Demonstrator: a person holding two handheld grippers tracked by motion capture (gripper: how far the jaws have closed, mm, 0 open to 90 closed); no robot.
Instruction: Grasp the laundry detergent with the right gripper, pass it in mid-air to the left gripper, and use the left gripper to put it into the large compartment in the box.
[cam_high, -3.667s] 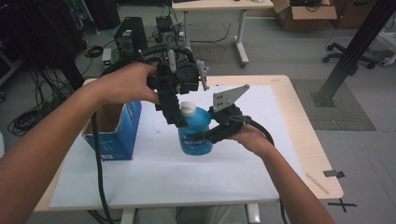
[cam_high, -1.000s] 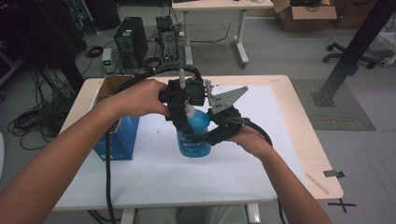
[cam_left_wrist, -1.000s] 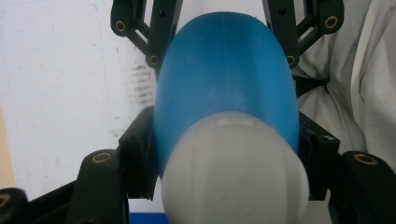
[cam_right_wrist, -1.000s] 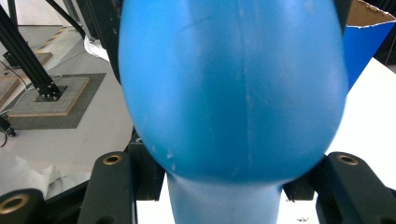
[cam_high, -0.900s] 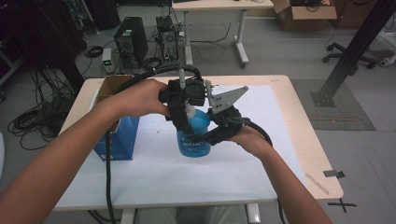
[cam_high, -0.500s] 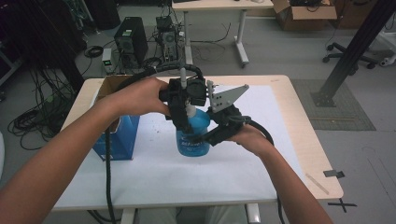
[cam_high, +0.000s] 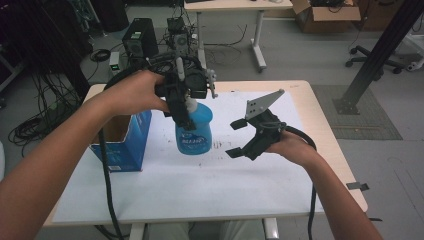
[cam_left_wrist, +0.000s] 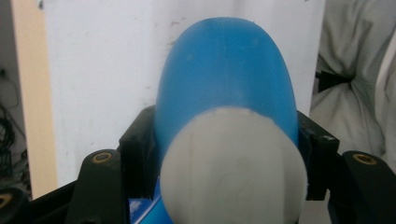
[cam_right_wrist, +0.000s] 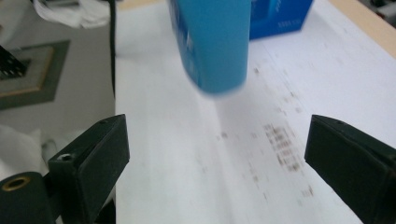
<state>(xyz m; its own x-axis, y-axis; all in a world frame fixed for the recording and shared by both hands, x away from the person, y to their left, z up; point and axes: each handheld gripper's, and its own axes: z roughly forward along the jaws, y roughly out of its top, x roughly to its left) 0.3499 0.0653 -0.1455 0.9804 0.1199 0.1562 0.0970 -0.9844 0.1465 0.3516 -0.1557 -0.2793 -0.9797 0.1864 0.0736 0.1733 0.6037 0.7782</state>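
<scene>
A blue bottle (cam_high: 194, 131) with a white cap hangs upright a little above the white sheet, held at its neck from above. My left gripper (cam_high: 182, 107) is shut on that neck. In the left gripper view the white cap (cam_left_wrist: 232, 165) and blue shoulder (cam_left_wrist: 226, 70) sit between the jaws. My right gripper (cam_high: 237, 138) stands open to the right of the bottle, apart from it. In the right gripper view its jaws stand wide with the blurred bottle (cam_right_wrist: 212, 42) beyond them.
An open blue cardboard box (cam_high: 122, 138) stands at the table's left, close to the bottle. The white sheet (cam_high: 210, 190) covers most of the wooden table (cam_high: 327, 135). Black cables trail from both grippers. Desks, computer gear and a chair stand on the floor behind.
My right gripper has let go of the bottle, opened and drawn back to the right. My left gripper has lifted the bottle slightly by its neck.
</scene>
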